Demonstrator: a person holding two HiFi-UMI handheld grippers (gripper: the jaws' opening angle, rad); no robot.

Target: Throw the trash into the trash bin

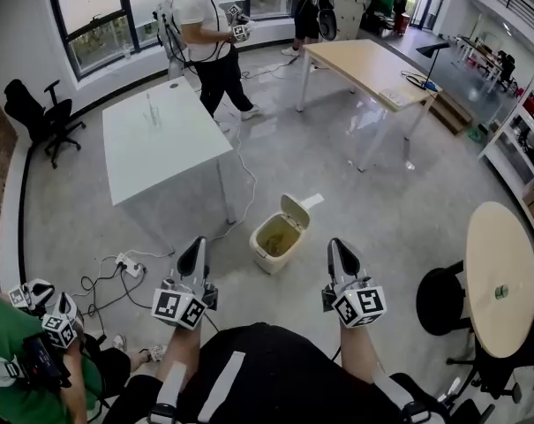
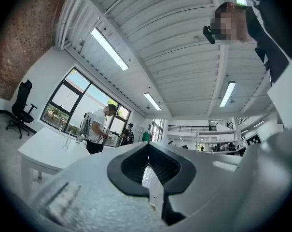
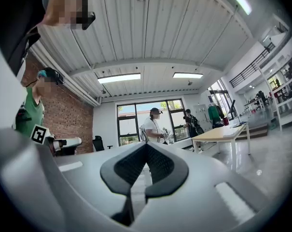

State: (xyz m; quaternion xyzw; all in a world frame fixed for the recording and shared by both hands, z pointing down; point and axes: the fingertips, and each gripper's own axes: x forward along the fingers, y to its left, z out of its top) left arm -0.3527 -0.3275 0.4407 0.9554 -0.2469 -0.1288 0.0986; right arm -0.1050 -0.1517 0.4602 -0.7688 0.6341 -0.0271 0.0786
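Observation:
A small beige trash bin (image 1: 277, 239) stands on the grey floor just ahead of me, its flip lid (image 1: 295, 210) raised and a yellowish liner inside. My left gripper (image 1: 194, 244) hovers left of the bin and my right gripper (image 1: 335, 246) right of it, both pointing forward at about the same height. In the left gripper view the left gripper (image 2: 146, 146) has its jaws together with nothing between them. The right gripper (image 3: 146, 146) looks the same in the right gripper view, shut and empty. No trash shows in either one.
A white table (image 1: 161, 140) stands ahead left, a wooden table (image 1: 364, 64) ahead right, and a round table (image 1: 500, 276) with a black stool (image 1: 439, 299) at the right. A power strip with cables (image 1: 130, 265) lies on the floor. One person (image 1: 205, 34) stands beyond; another in green (image 1: 24, 360) is beside me.

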